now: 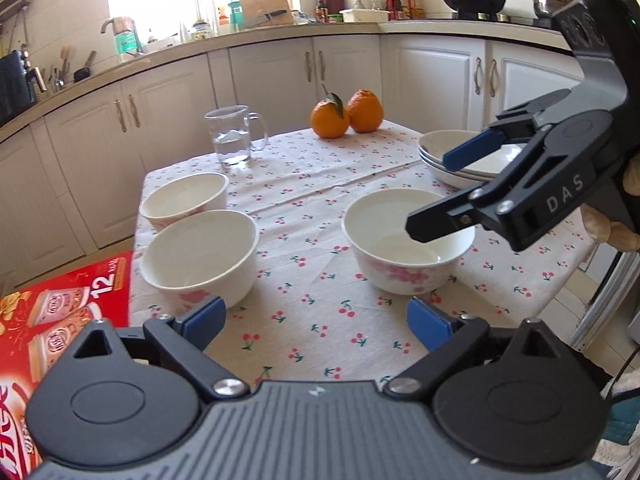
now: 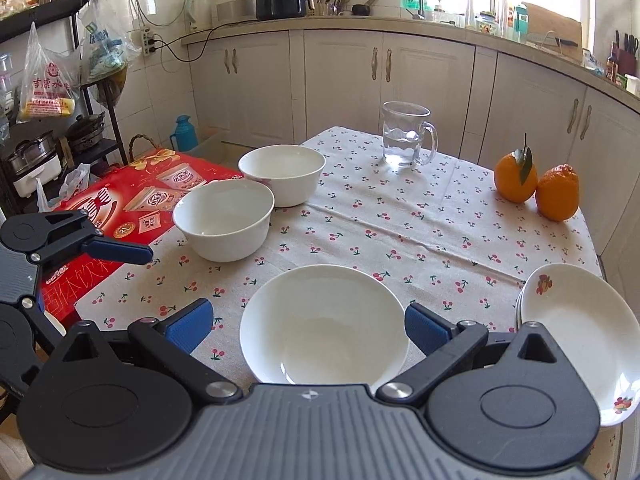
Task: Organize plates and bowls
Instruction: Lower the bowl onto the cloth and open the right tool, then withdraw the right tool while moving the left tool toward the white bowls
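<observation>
Reading "DAS" on the right tongs (image 1: 430,196); red carton (image 1: 72,304) shows "12".

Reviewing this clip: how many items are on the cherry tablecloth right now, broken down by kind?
Bowls: 3
Plates, one stack: about 3, rims hard to separate
Oranges: 2
Glass pitcher: 1
Total: about 9

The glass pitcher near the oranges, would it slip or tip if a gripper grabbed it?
The glass pitcher looks smooth, so probably slippery between pads. The water sits low in it, likely steadying it against tipping. Being glass, it would probably break if dropped.
</observation>
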{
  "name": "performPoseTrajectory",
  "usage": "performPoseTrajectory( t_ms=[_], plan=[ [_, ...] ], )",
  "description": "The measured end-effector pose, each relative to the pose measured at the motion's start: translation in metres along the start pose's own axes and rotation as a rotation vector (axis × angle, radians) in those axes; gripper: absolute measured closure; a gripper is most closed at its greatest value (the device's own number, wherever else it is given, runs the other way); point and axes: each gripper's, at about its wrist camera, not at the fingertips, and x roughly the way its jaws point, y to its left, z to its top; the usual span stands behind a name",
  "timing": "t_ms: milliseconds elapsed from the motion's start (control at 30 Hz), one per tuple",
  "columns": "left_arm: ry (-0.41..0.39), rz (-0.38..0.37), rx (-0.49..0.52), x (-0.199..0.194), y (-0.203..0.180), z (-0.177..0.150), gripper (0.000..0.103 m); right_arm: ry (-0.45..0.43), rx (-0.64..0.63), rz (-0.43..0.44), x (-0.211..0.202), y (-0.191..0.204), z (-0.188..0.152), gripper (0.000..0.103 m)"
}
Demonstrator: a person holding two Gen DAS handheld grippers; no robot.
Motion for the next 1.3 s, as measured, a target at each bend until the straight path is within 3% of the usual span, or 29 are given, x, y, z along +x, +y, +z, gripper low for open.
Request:
performPoseTrajectory(
  t_ms=[267,500,1033,1300],
  plan=[
    [-0.047,0.106,-0.058,-0.017,0.029,0.004,0.004,-0.025,-0.088,-0.023,-0.008,0.024,0.011,0.000],
    [-0.058,0.167,-0.052,-0.014,0.047,0.012,0.004,-0.030,-0.183,-0.038,-0.002,0.047,0.019,0.000],
    [0.020,0.094,-0.117,0.041,0.097,0.027,0.005,0.035,-0.234,0.071,0.057,0.065,0.036,0.000],
    [0.073,0.042,-0.106,0.074,0.111,0.034,0.012,0.067,-0.216,0.127,0.093,0.061,0.049,0.000]
  ],
)
